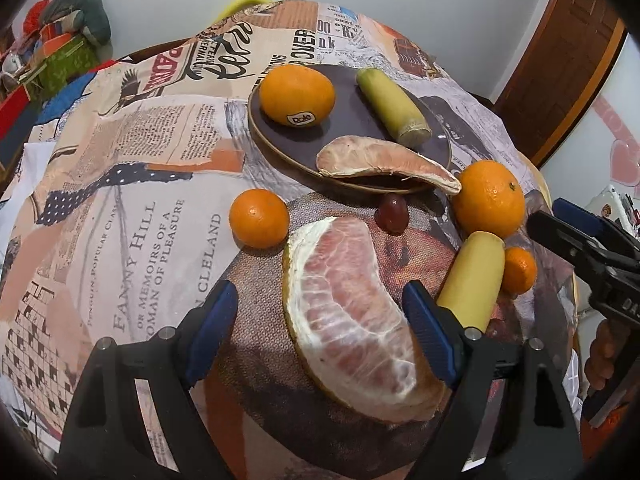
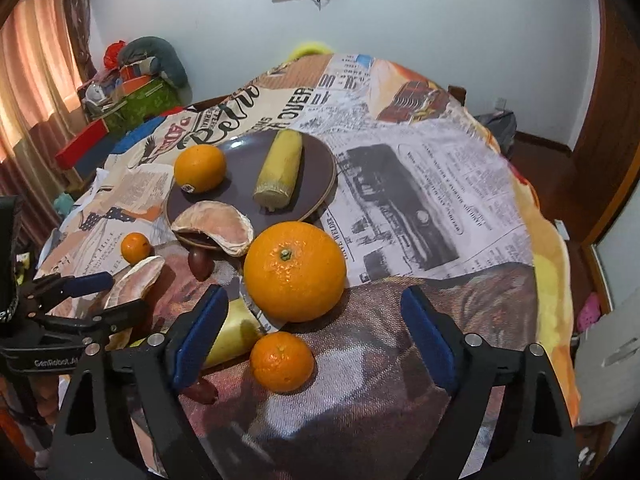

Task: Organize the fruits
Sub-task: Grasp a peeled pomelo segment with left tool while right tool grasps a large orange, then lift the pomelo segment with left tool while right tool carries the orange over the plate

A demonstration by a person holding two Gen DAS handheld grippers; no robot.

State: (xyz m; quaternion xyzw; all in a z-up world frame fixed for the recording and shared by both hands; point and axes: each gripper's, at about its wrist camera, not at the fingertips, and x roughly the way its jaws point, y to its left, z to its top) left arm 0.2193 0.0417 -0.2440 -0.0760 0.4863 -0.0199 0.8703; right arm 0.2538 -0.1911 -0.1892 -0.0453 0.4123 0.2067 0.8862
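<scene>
Left gripper (image 1: 320, 328) hangs low over the table with its jaws wide apart, straddling the big pomelo wedge (image 1: 352, 320); the right-hand blue pad sits right at the wedge's outer curve, possibly just touching, while the left-hand pad stands clear of it, so nothing is gripped yet. Wedge lies flat on the newspaper-print cloth (image 1: 120, 200), cut face up, its long axis running roughly along the gripper's own pointing line, curving away toward the dark plate (image 1: 352, 96). Judgement: the jaws close across the short width, which suits this pick, though the wedge sits off-centre toward the right pad. Plate sits beyond the wedge, well apart from it, already carrying an orange with a sticker (image 1: 297, 94), a yellow peeled stick (image 1: 394, 107) and a second pomelo piece (image 1: 384, 162) overhanging its near rim. Right gripper (image 2: 316, 336) is likewise open, holding nothing, with the small orange (image 2: 282, 361) low between its pads and the large orange (image 2: 295, 271) just beyond. Left hand is plainly nearer the wedge; right hand nearer the two oranges. Another yellow stick (image 1: 472, 280) lies just beside the wedge, behind the left gripper's right pad, and may get nudged. A dark red fruit (image 1: 392, 214) and a loose orange (image 1: 259, 218) remain on the cloth.
</scene>
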